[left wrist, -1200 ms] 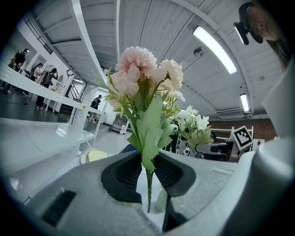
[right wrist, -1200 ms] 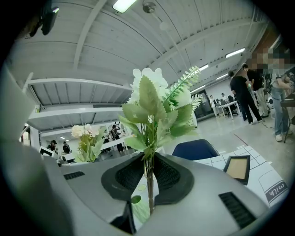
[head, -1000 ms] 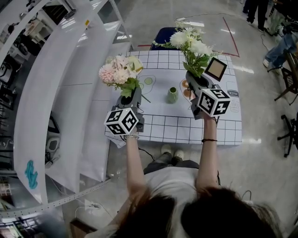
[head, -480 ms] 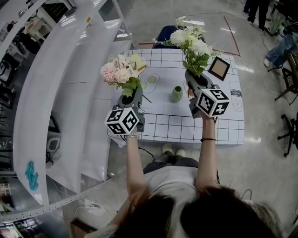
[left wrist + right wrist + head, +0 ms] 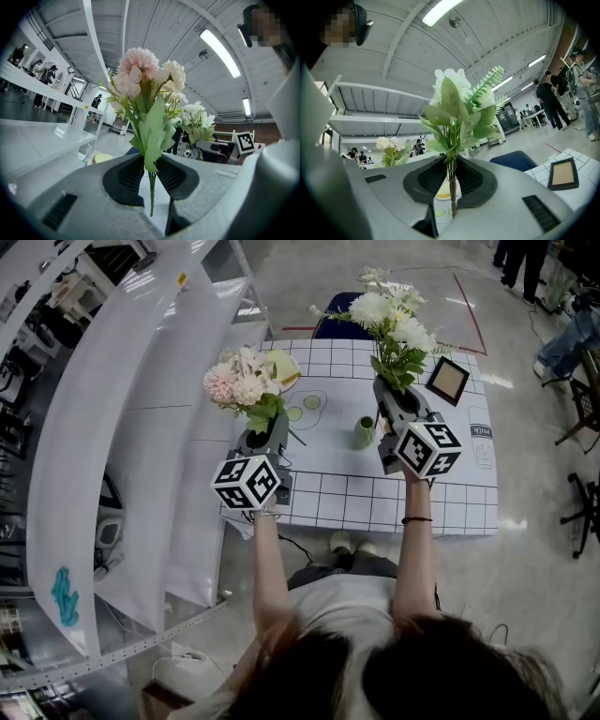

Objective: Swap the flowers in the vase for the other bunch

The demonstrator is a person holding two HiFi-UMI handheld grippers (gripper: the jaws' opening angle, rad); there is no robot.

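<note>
Bunches are hovering over the tabletop (image 5: 422,502), the pink bunch (image 5: 246,381) pinched by its stems in the left tongs (image 5: 265,432), the white bunch (image 5: 392,320) pinched in the right tongs (image 5: 390,397) and drifting closer to the empty vase (image 5: 364,432), so planting it is looking likely next.

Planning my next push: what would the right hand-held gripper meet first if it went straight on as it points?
Probably nothing near: the right hand-held gripper points level above the white gridded table, with the small green vase to its left and the brown picture frame to its right. Depth is unclear.
</note>
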